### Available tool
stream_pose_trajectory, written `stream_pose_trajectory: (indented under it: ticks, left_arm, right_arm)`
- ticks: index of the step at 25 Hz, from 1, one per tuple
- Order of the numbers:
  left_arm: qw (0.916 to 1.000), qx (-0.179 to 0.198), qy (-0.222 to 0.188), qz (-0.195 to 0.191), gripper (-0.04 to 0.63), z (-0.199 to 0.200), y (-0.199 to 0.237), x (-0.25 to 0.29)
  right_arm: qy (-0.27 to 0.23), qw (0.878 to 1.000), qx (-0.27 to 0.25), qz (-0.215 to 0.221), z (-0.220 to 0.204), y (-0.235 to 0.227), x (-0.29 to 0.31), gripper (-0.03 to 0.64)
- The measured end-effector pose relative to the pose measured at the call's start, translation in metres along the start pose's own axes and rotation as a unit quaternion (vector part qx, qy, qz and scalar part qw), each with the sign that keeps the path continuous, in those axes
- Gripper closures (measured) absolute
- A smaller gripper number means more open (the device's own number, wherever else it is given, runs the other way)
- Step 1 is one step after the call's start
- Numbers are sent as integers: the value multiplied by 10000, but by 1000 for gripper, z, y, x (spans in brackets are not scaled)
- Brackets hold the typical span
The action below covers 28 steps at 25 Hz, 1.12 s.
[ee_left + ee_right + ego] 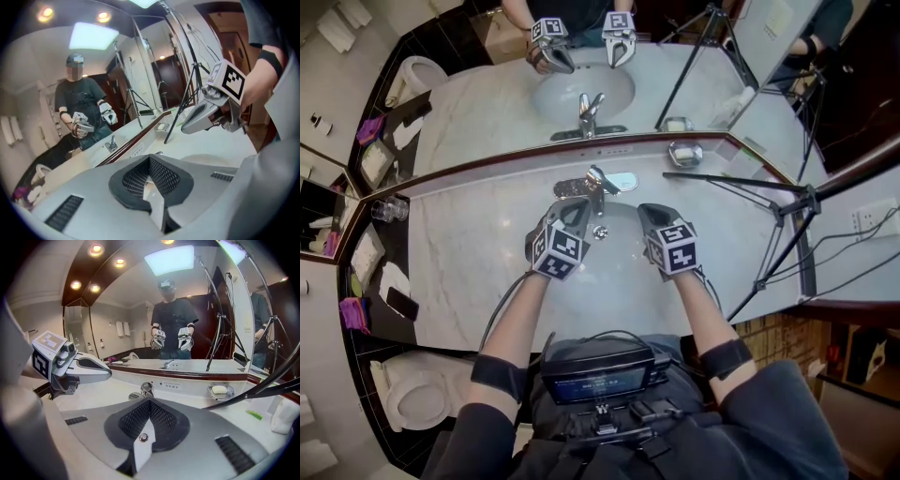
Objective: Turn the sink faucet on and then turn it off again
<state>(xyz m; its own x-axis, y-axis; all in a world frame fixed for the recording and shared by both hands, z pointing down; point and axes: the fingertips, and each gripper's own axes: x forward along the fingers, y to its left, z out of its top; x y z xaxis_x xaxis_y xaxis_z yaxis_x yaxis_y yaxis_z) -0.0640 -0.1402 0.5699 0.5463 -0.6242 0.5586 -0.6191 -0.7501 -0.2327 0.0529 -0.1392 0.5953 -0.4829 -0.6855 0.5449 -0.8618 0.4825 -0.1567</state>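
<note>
The chrome faucet [595,187] stands at the back of the white sink basin [614,234], with the drain [600,231] below its spout. My left gripper [572,211] hovers just left of the faucet, shut with nothing held. My right gripper [652,214] hangs over the basin's right side, also shut and empty. In the right gripper view the faucet [146,389] sits just beyond my shut right gripper [150,401], and the left gripper [89,369] is to the left. In the left gripper view my left gripper [150,159] is shut and the right gripper [206,112] floats at the upper right.
A mirror runs behind the marble counter [478,253]. A soap dish [684,153] sits at the back right and a black tripod [769,216] leans over the counter's right side. Glasses [389,208] stand at the far left. A toilet [417,394] is at the lower left.
</note>
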Motion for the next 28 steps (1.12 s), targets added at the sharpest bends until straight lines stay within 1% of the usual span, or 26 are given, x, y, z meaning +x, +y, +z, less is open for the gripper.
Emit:
stream_pose_trajectory:
  ticks: [2, 6, 9, 11, 17, 21, 25, 28]
  left_arm:
    - [9984, -537, -182, 60, 592, 2, 6, -13]
    - [9911, -1243, -434, 184, 592, 5, 17, -40]
    - [9819, -1780, -551, 344, 592, -8, 27, -59]
    - [9759, -2042, -612, 462, 592, -19, 32, -67]
    - [9661, -2431, -635, 600, 592, -41, 22, -90]
    - [9620, -2548, -677, 708, 592, -48, 21, -99]
    - [9608, -2587, -631, 773, 592, -55, 18, -100]
    - [9628, -2503, -581, 836, 592, -57, 17, -99]
  right_arm:
    - [-15, 10000, -33, 16, 2, 3, -1, 595]
    - [-50, 9999, -98, 57, 7, 7, -3, 595]
    - [-50, 9999, -128, 95, 8, 13, -4, 595]
    - [-44, 9998, -136, 108, 7, 15, -5, 595]
    - [-81, 9997, -150, 194, 5, 21, -9, 595]
    - [-92, 9995, -173, 266, 1, 24, -13, 595]
    - [-49, 9994, -176, 278, -7, 25, -16, 595]
    - [-48, 9995, -172, 272, -11, 24, -15, 595]
